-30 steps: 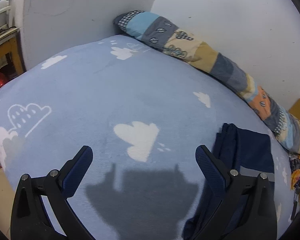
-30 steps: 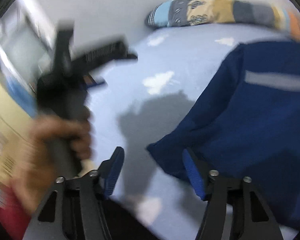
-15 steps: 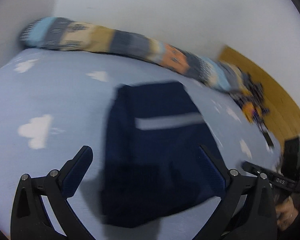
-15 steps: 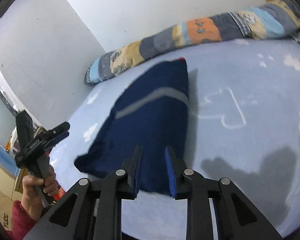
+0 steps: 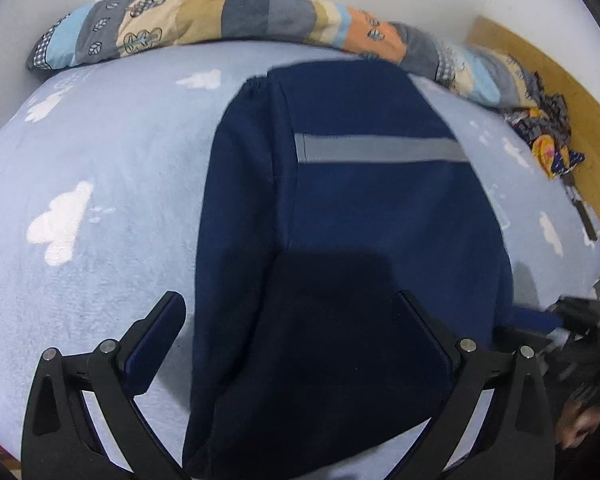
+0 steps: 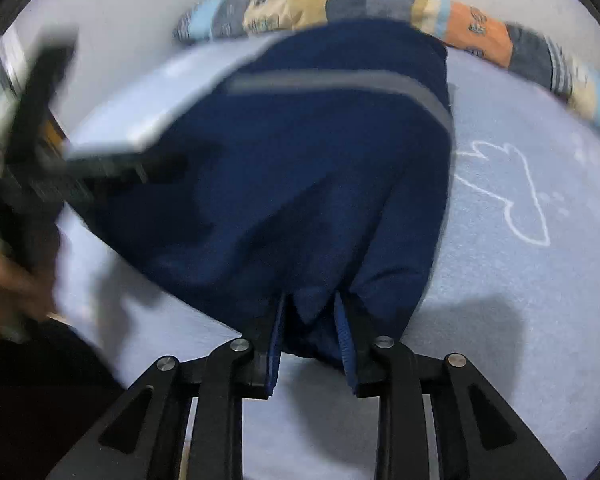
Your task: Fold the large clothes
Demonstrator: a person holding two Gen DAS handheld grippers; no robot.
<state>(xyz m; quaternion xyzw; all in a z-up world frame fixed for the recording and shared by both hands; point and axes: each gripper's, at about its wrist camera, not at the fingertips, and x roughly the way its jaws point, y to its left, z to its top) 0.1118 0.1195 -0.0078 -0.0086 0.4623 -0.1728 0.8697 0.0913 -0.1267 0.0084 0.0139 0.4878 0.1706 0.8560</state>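
Right gripper (image 6: 310, 316) pinches the navy garment's (image 5: 340, 240) hem (jaws easing apart); left gripper (image 5: 292, 332) gapes wide over it, gripping nothing

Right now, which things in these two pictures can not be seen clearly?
- Left tongs, right wrist view: motion blur; open or shut unreadable there.
- Hand, same view: blurred, cut by the left edge.
- Right tongs, left wrist view: blurred, near the rim.
- Garment's near hem, left wrist view: in shadow.

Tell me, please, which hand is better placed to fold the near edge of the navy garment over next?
Probably the right: its tongs have the navy garment bunched between them, though they are opening. The left tongs gape wide above the cloth, gripping nothing.
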